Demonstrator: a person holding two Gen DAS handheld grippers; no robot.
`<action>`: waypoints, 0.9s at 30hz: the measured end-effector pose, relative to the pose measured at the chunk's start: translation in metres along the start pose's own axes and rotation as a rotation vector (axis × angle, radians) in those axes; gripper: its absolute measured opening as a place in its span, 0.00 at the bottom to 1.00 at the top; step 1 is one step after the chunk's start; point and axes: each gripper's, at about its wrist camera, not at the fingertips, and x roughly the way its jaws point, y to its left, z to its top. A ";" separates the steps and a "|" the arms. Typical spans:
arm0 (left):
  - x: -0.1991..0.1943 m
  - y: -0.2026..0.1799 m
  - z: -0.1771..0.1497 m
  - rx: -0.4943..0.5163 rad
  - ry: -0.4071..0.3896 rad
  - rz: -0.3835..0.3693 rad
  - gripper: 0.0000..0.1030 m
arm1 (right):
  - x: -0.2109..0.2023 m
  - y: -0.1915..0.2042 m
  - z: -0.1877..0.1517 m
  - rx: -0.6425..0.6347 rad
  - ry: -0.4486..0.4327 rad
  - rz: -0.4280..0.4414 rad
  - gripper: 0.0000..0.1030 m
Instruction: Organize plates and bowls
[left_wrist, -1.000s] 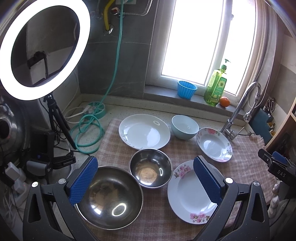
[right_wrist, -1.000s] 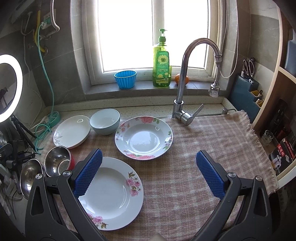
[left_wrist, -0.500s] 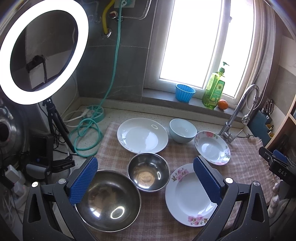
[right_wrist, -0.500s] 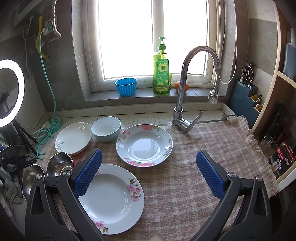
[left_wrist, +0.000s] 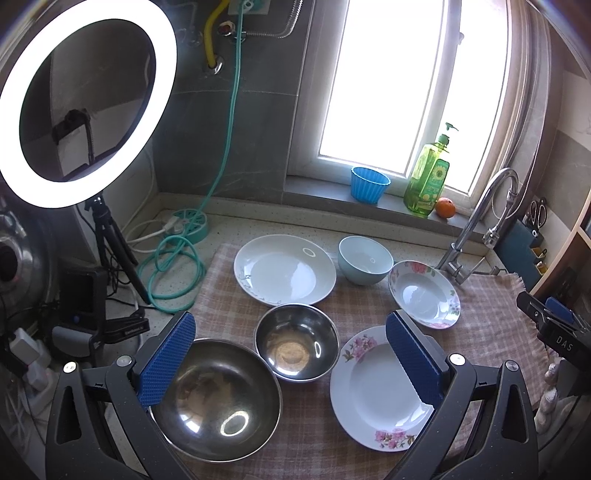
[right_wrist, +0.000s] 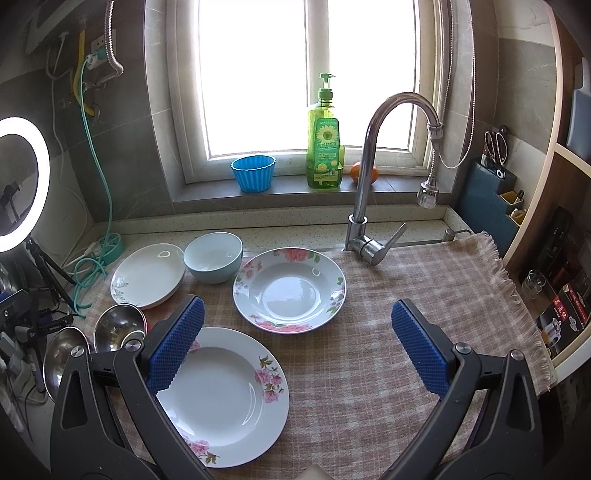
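Kitchen tabletop under a checked cloth (right_wrist: 388, 332), six dishes spread out unsorted.
Both grippers, left gripper (left_wrist: 291, 365) and right gripper (right_wrist: 295, 347), hover spread apart, empty; beside the faucet (right_wrist: 365, 184) sits the small floral plate (right_wrist: 290, 290), best lifted by its rim onto the large floral plate (right_wrist: 225, 398).

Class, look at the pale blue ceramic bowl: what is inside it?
The pale blue ceramic bowl looks empty, showing only its glossy white interior. The near rim hides part of the bottom.
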 end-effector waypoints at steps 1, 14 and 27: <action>0.000 0.000 0.000 0.001 0.000 0.001 0.99 | 0.000 0.000 0.000 0.000 -0.001 -0.001 1.00; 0.003 0.001 -0.003 -0.001 0.018 -0.002 0.99 | 0.005 0.002 -0.002 -0.002 0.012 0.003 1.00; 0.024 -0.014 -0.023 0.006 0.123 -0.076 0.83 | 0.038 -0.017 -0.025 -0.010 0.133 0.072 1.00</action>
